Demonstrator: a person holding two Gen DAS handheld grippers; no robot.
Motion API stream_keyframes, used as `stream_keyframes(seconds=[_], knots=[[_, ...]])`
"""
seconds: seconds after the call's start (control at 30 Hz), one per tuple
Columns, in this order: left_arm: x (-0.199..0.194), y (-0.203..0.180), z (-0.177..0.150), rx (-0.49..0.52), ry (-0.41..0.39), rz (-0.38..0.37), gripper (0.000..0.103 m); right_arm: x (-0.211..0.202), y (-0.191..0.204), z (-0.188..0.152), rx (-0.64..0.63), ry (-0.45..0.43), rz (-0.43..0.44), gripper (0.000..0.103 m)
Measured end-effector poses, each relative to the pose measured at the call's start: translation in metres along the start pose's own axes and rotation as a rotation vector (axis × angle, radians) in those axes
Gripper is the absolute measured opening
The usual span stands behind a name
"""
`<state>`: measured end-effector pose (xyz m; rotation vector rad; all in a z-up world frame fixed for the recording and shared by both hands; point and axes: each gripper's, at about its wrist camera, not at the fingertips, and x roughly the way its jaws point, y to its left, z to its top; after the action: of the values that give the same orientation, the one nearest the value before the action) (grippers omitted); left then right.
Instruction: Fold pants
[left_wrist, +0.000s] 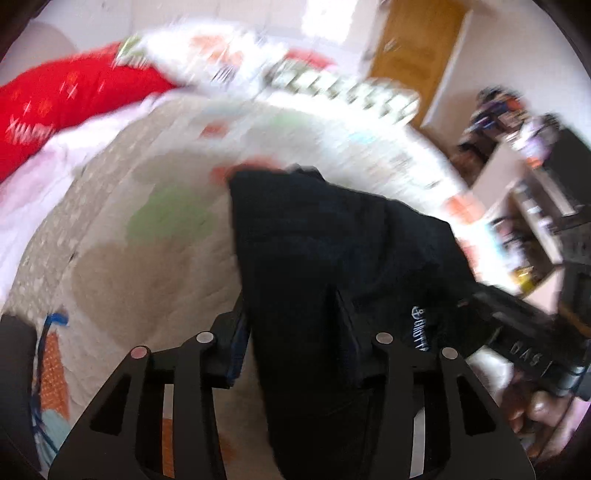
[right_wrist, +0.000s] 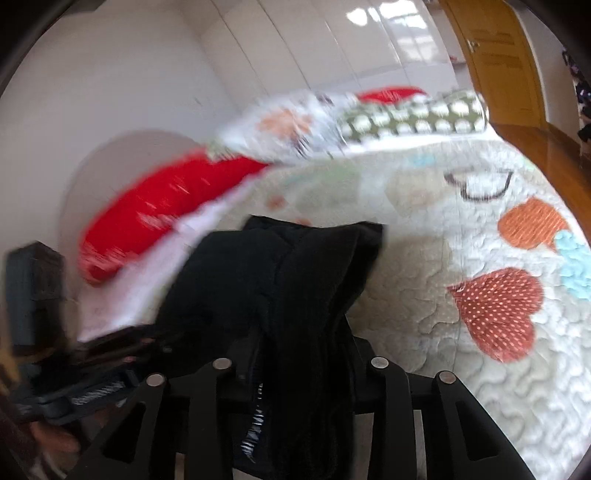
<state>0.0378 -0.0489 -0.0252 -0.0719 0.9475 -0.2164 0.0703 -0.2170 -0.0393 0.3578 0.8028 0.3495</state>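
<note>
Both sets of jaws are clamped on the black pants (left_wrist: 325, 266): the left gripper (left_wrist: 293, 317) pinches a bunched fold between its pads, and the right gripper (right_wrist: 303, 354) bites a thick wad of the same cloth. The pants hang between the two tools, draped over the near part of the bed, with the far end lying against the quilt (right_wrist: 424, 295). White lettering runs along the fabric near the left gripper's right finger; it is too blurred to read. The right tool's body, seen from the left camera, carries pale letters that look like "DAS".

The quilt is cream, stitched in wavy lines, with orange dotted hearts (right_wrist: 502, 310) and pale green and blue patches. Further back lie a red pillow (left_wrist: 62, 99) and a green bolster with white spots (right_wrist: 413, 118). Beyond stand a white wall, a wooden door (left_wrist: 417, 40) and, far right, cluttered shelves (left_wrist: 532, 206).
</note>
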Motion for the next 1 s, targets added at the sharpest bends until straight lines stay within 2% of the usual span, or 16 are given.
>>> stream_keyframes(seconds=[0.03, 0.07, 0.13, 0.23, 0.33, 0.47, 0.57, 0.67, 0.83, 1.0], knots=[[0.006, 0.007, -0.003, -0.011, 0.009, -0.002, 0.052, 0.010, -0.005, -0.003, 0.004, 0.038, -0.051, 0.034], [0.005, 0.012, -0.005, -0.020, -0.013, -0.017, 0.058, 0.012, -0.011, -0.007, 0.024, 0.049, -0.020, 0.035], [-0.006, 0.017, -0.010, -0.015, -0.044, -0.001, 0.059, 0.001, -0.020, -0.010, 0.069, 0.039, 0.019, 0.035], [-0.027, 0.017, -0.011, 0.001, -0.103, 0.067, 0.059, -0.024, -0.013, -0.004, 0.008, -0.029, -0.062, 0.035], [-0.041, 0.015, -0.011, -0.011, -0.152, 0.062, 0.059, -0.038, 0.003, 0.010, -0.039, -0.078, -0.006, 0.035], [-0.036, 0.005, -0.019, 0.002, -0.141, 0.049, 0.059, -0.016, 0.034, 0.027, -0.131, -0.061, 0.048, 0.035], [-0.015, 0.000, -0.029, 0.021, -0.093, 0.078, 0.059, 0.024, 0.037, 0.030, -0.142, 0.012, -0.005, 0.034], [-0.010, 0.004, -0.033, -0.009, -0.117, 0.064, 0.068, 0.052, 0.025, 0.024, -0.109, 0.059, -0.031, 0.034], [-0.009, 0.006, -0.032, -0.036, -0.106, 0.060, 0.070, 0.040, 0.023, 0.025, -0.101, 0.055, -0.011, 0.034], [-0.020, 0.002, -0.037, -0.036, -0.106, 0.074, 0.070, -0.004, 0.034, 0.007, -0.145, 0.027, -0.014, 0.034]])
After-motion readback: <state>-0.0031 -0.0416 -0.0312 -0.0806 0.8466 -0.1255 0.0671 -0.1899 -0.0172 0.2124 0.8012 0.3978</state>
